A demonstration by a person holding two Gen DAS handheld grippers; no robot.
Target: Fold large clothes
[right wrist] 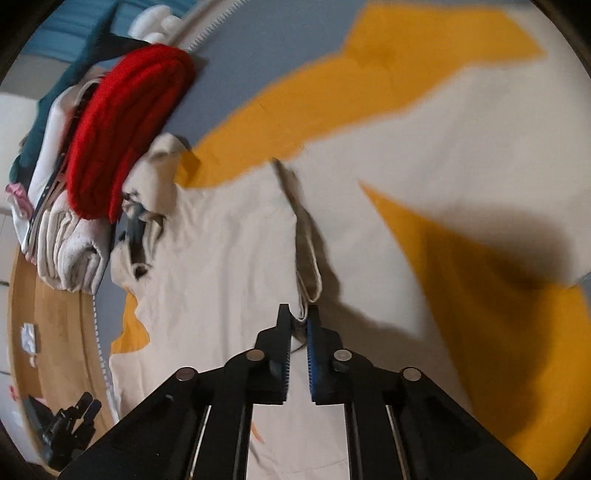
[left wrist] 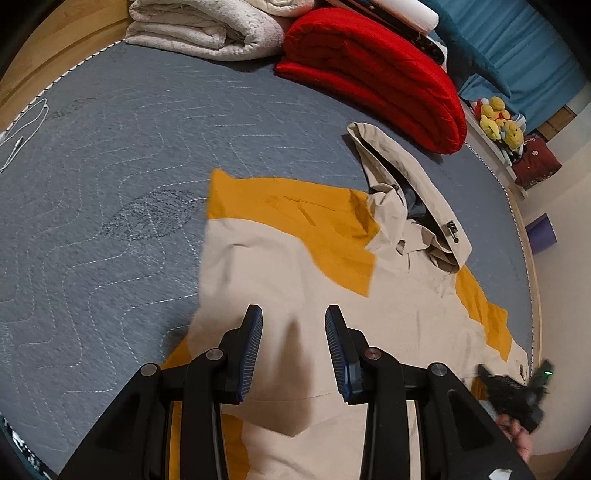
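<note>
Left wrist: left gripper jaws spread, empty, above beige-and-mustard hooded jacket lying flat on grey quilted mattress; red blanket and white blanket rolled at far edge

Right wrist: right gripper pinches a raised fold of jacket fabric between its fingertips
</note>
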